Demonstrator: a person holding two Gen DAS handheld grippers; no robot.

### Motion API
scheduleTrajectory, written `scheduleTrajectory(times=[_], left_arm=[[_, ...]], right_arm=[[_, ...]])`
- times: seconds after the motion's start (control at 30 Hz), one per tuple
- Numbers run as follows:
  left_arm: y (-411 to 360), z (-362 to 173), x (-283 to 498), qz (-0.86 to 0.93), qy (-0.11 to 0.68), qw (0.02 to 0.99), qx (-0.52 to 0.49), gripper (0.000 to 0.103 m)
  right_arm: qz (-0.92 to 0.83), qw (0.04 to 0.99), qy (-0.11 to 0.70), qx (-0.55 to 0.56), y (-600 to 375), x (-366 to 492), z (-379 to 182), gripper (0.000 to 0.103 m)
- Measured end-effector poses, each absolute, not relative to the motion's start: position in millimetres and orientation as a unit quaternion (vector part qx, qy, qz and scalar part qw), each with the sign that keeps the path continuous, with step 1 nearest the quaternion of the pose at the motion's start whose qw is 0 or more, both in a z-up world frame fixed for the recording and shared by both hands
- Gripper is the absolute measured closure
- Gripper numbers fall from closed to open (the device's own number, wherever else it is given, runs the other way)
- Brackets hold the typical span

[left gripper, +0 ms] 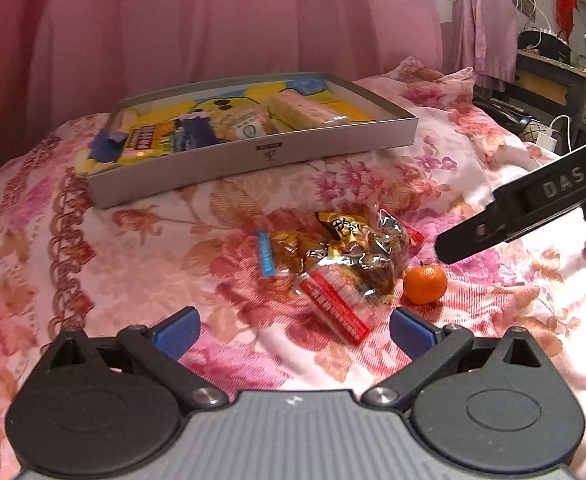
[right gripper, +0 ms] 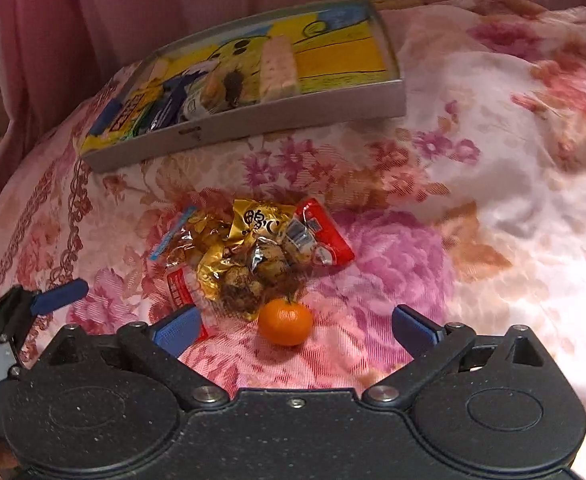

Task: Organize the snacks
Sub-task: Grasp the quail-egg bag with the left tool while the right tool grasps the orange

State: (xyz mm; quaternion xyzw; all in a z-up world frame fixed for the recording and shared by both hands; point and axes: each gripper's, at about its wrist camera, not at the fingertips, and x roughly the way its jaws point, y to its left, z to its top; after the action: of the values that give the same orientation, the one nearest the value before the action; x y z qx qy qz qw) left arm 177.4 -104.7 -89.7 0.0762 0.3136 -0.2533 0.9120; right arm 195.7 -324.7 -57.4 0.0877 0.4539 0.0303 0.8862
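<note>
A pile of wrapped snacks (left gripper: 345,256) (right gripper: 253,256) lies on the floral bedspread, with gold, red and clear wrappers. A small orange mandarin (left gripper: 425,283) (right gripper: 285,321) sits at its right edge. Behind stands a shallow grey box (left gripper: 253,156) (right gripper: 293,116) with a yellow cartoon bottom, holding several snacks, among them a pale bar (left gripper: 305,110) (right gripper: 279,66). My left gripper (left gripper: 293,332) is open just short of the pile. My right gripper (right gripper: 295,330) is open, with the mandarin between its blue pads, not touching. In the left wrist view the right gripper is a black body marked DAS at the right.
The floral bedspread (left gripper: 93,260) (right gripper: 473,200) covers a soft, uneven bed. A pink curtain (left gripper: 213,20) hangs behind the box. At the far right stand a wooden desk (left gripper: 549,76) and cables. The left gripper's finger (right gripper: 59,298) shows at the left edge of the right wrist view.
</note>
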Motion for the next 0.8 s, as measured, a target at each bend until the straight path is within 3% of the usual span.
scheduleTrajectory(times=[0.4, 0.7, 0.8], left_arm=[[-104, -97, 197, -0.271, 0.307, 0.908, 0.088, 0.000], [-95, -88, 209, -0.267, 0.299, 0.915, 0.048, 0.000], [-97, -86, 209, -0.273, 0.293, 0.915, 0.052, 0.000]], right_arm=[[0.099, 0.880, 0.464, -0.033, -310, 209, -76, 0.014], [0.110, 0.865, 0.483, -0.074, -295, 217, -92, 0.034], [0.110, 0.863, 0.488, -0.074, -295, 220, -97, 0.047]])
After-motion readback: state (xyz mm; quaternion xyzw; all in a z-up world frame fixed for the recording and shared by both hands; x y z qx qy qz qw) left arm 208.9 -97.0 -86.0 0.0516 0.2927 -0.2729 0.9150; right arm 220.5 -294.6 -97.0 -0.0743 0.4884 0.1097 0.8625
